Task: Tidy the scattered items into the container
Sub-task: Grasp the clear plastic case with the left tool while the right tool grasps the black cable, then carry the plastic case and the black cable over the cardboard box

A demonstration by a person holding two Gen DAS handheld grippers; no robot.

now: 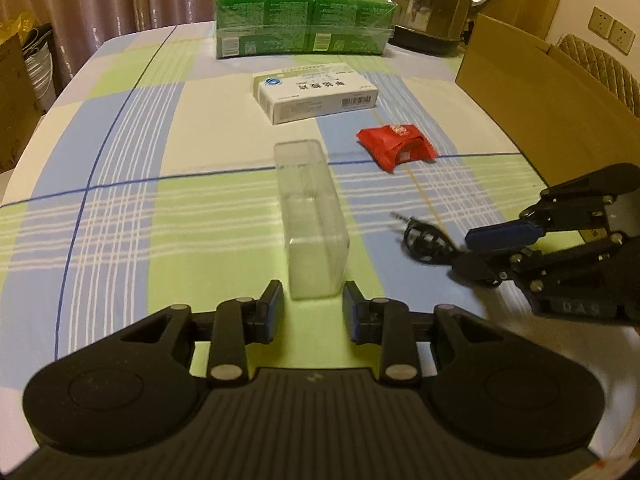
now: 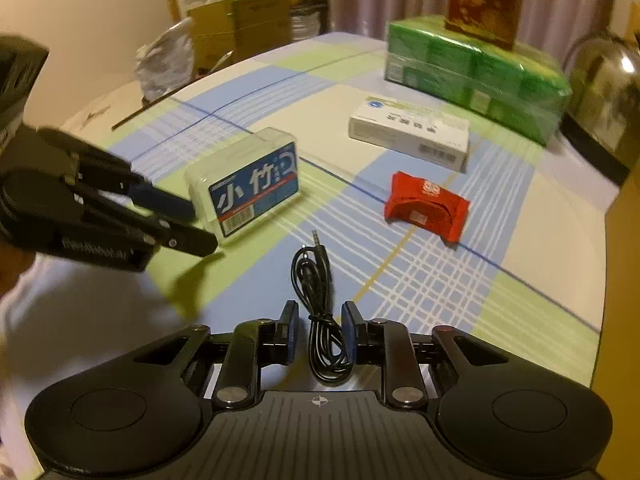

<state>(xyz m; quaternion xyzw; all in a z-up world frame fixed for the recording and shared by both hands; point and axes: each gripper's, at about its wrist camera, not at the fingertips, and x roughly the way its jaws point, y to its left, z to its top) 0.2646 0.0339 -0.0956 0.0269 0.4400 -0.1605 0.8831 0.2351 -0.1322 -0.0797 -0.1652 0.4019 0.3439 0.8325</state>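
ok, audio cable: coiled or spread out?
Coiled. The black cable lies in a narrow looped bundle on the tablecloth, plug end sticking out, loops between the open right gripper fingers.

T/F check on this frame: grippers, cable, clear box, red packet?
1. The left gripper is open in front of the clear box. True.
2. The right gripper holds the red packet. False: the packet lies free on the table; the gripper is open around the black cable.
3. The white box lies beyond the clear box. True.
4. The cable is in the cardboard box. False: it is on the tablecloth.
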